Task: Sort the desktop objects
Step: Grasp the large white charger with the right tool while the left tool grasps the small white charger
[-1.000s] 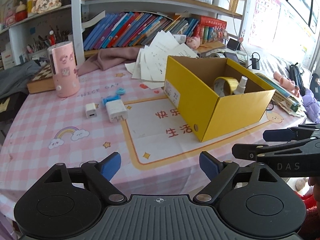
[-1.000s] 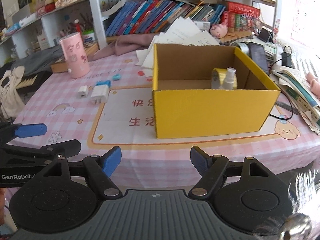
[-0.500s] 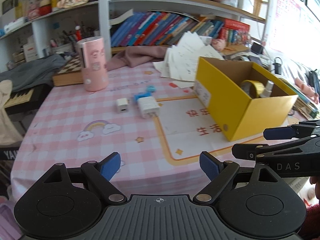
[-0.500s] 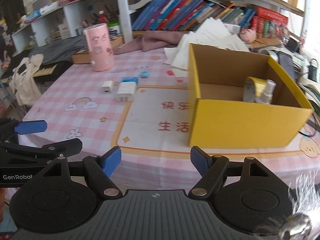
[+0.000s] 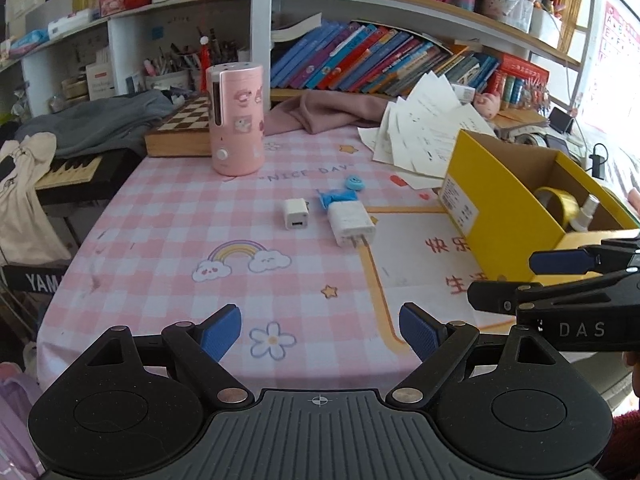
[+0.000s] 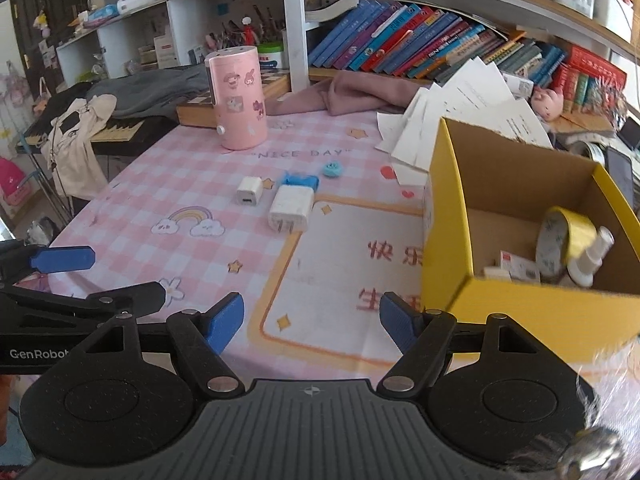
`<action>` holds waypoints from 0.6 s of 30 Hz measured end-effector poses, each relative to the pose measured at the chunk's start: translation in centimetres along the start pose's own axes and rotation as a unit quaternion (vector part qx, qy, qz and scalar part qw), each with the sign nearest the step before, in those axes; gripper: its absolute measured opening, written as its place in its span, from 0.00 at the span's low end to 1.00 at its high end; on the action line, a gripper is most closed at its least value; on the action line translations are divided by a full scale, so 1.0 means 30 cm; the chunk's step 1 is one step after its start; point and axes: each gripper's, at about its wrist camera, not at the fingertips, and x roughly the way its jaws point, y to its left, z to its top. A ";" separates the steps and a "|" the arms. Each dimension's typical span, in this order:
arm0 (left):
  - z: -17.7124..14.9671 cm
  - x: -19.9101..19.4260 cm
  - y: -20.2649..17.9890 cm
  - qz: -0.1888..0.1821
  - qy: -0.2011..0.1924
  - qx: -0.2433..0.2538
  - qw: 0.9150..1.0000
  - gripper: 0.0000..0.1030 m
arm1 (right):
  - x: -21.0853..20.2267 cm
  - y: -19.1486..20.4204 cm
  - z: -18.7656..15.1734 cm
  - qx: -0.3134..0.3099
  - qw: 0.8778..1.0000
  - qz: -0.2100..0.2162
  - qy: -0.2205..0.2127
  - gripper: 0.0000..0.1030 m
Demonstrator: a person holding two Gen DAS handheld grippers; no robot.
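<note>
A small white charger cube [image 5: 295, 214] [image 6: 249, 191], a larger white plug adapter [image 5: 351, 225] [image 6: 291, 208], a blue object [image 5: 337, 197] [image 6: 300, 180] and a blue round piece [image 5: 354, 182] [image 6: 332, 169] lie mid-table. A yellow cardboard box [image 5: 496, 216] [image 6: 448, 216] at right holds a yellow tape roll [image 6: 564, 240] and a white spray bottle [image 6: 592, 256]. My left gripper [image 5: 320, 332] is open and empty over the near table edge. My right gripper [image 6: 312, 320] is open and empty beside it.
A pink cylinder [image 5: 237, 120] [image 6: 238, 98] stands at the back left. Loose white papers [image 5: 424, 128] lean behind the box. A chessboard box [image 5: 180, 130], pink cloth [image 5: 320, 110], a bookshelf and a keyboard [image 5: 68, 168] at left surround the table.
Both grippers have swung left and closer to the table; the chargers now sit nearer the middle of both views and the box has shifted right. Both stay open.
</note>
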 end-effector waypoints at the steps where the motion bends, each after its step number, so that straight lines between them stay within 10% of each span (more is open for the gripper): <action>1: 0.011 0.013 0.001 0.003 0.000 0.002 1.000 0.86 | 0.017 -0.004 0.016 -0.001 1.000 0.001 0.000 0.71; 18: 0.140 0.167 0.091 0.068 0.024 -0.006 0.997 0.86 | 0.361 0.015 0.250 -0.022 0.998 0.044 0.044 0.70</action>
